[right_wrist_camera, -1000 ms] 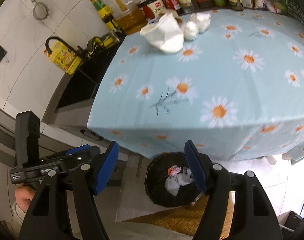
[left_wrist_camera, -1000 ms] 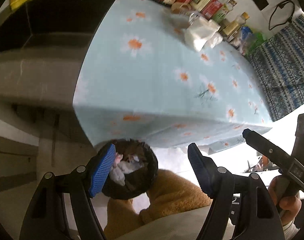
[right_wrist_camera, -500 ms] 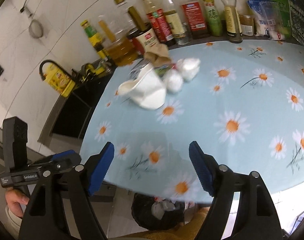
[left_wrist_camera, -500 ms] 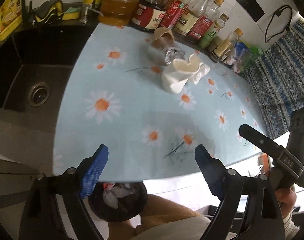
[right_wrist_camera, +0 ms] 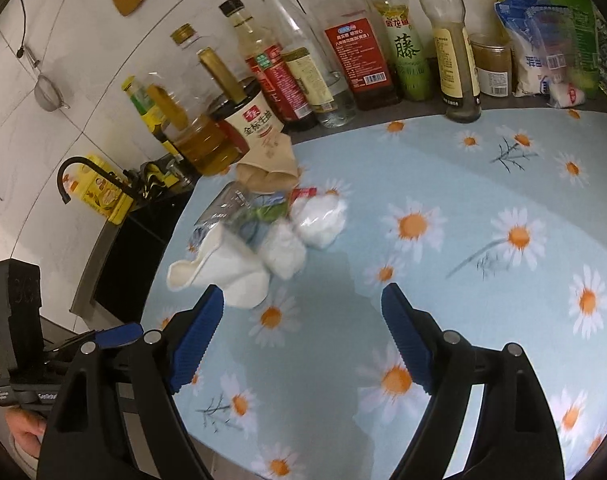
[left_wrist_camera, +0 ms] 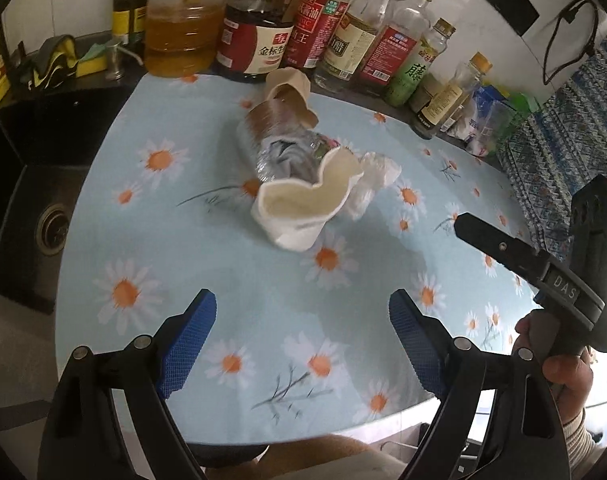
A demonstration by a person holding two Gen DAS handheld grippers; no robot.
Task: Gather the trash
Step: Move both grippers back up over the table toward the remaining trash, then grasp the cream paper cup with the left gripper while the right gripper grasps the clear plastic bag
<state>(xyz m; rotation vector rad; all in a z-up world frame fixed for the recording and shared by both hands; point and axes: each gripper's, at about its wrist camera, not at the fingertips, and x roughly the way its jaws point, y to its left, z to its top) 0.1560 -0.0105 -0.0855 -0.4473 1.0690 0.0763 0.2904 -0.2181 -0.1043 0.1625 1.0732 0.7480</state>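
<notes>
A heap of trash lies on the daisy tablecloth (left_wrist_camera: 231, 264): a crushed white paper cup (left_wrist_camera: 303, 208), a crumpled clear plastic bottle (left_wrist_camera: 279, 148), a squashed brown paper cup (left_wrist_camera: 289, 92) and a white wad (left_wrist_camera: 373, 180). My left gripper (left_wrist_camera: 302, 304) hovers open and empty over the cloth, short of the white cup. My right gripper (right_wrist_camera: 302, 296) has its jaws opening, with nothing between them. Its left blue pad is close to the white cup (right_wrist_camera: 227, 272). White wads (right_wrist_camera: 283, 252) and the bottle (right_wrist_camera: 231, 208) lie just beyond.
Sauce and oil bottles (left_wrist_camera: 343, 36) line the back wall. A black sink (left_wrist_camera: 35, 200) with a faucet (right_wrist_camera: 69, 172) lies left of the table. Food bags (right_wrist_camera: 543, 40) stand at the back right. A hand (left_wrist_camera: 563, 364) holds the other gripper on the right.
Both grippers rose from the black bin below the table edge and moved forward over the cloth toward the trash heap. The bin has dropped out of view. Both jaws stand wider.
</notes>
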